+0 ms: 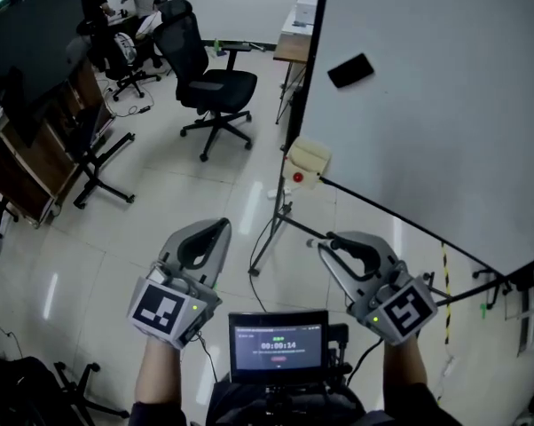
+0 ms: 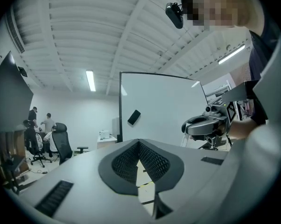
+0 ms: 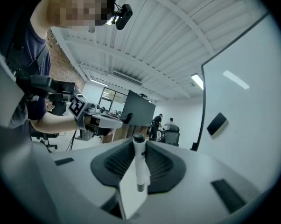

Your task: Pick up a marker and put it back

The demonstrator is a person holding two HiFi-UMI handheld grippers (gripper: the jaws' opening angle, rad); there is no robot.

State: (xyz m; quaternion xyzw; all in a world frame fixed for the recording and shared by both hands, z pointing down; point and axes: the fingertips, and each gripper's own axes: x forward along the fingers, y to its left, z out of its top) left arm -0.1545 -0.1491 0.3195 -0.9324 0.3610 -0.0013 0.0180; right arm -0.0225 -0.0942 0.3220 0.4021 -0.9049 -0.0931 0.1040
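Chest-level screen [image 1: 278, 344] sits closest, directly below both hand-held tools.

**Grippers**
- The left gripper [image 2: 139, 143] has its jaws brought together at the tips. Nothing is between them.
- The right gripper [image 1: 325, 243] has its jaws closed part-way onto a white marker [image 3: 139, 164]. The ribbed pads press against the barrel on both sides.

**Location of the marker**
It is held in the air over the floor, in front of the whiteboard [image 1: 444, 105]. It is short of the lower edge of the whiteboard [image 1: 400, 221] and touches neither.

**Orientation**
- In the right gripper view, the long axis runs along the seam between the jaws.
- The dark end sits at the jaw tips, facing away from the camera. The other end comes back toward the camera.
- In the head view only a small stub shows past the tips, aimed toward the foot of the board stand.

**Risks, as judged**
- The barrel is smooth and round and the grip covers only a narrow band, so it could rotate or slide out if the hand swings sharply.
- The protruding end could strike the board frame on approach and be levered out of the pads.
- Letting go before the marker rests on a support would drop it to the floor, where it would probably roll.
- The black eraser [image 1: 349, 70] on the board face is well apart from the marker and poses no hazard.
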